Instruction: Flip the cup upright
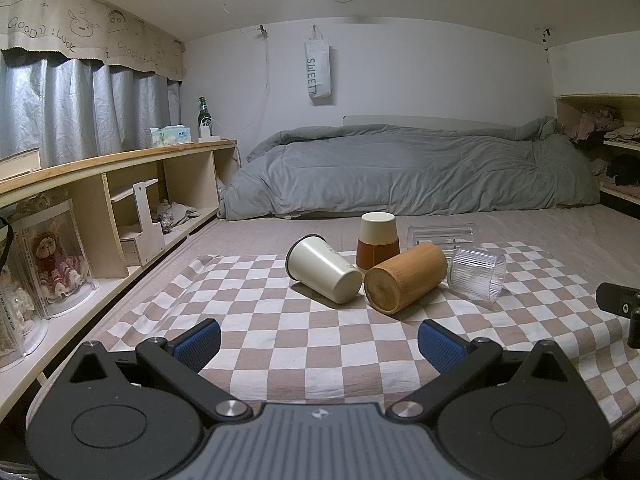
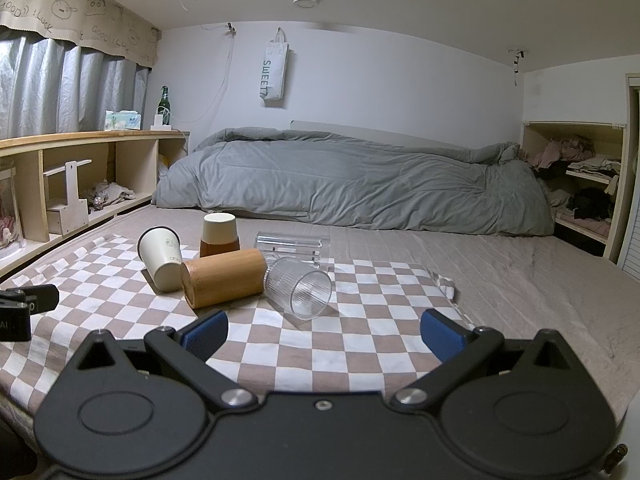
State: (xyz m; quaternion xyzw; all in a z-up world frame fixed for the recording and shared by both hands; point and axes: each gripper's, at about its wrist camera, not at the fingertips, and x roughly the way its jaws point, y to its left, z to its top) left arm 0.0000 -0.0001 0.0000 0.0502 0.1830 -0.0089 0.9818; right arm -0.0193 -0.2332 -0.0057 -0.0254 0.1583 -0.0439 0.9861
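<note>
Several cups lie on a checkered cloth (image 1: 280, 344) on the bed. A cream cup (image 1: 322, 268) (image 2: 160, 258) lies on its side, base toward me. A bamboo cup (image 1: 404, 278) (image 2: 222, 278) lies on its side beside it. A ribbed clear glass (image 1: 476, 274) (image 2: 300, 288) lies on its side at the right. A cream and brown cup (image 1: 377, 240) (image 2: 219, 234) stands upside down behind them. My left gripper (image 1: 319, 340) is open and empty, short of the cups. My right gripper (image 2: 325, 334) is open and empty, just before the glass.
A clear plastic box (image 1: 442, 236) (image 2: 294, 246) lies behind the cups. A grey duvet (image 1: 400, 168) is heaped at the far end. Wooden shelves (image 1: 120, 200) run along the left. Shelves with clothes (image 2: 576, 184) stand at the right. The other gripper's edge (image 1: 618, 304) shows at right.
</note>
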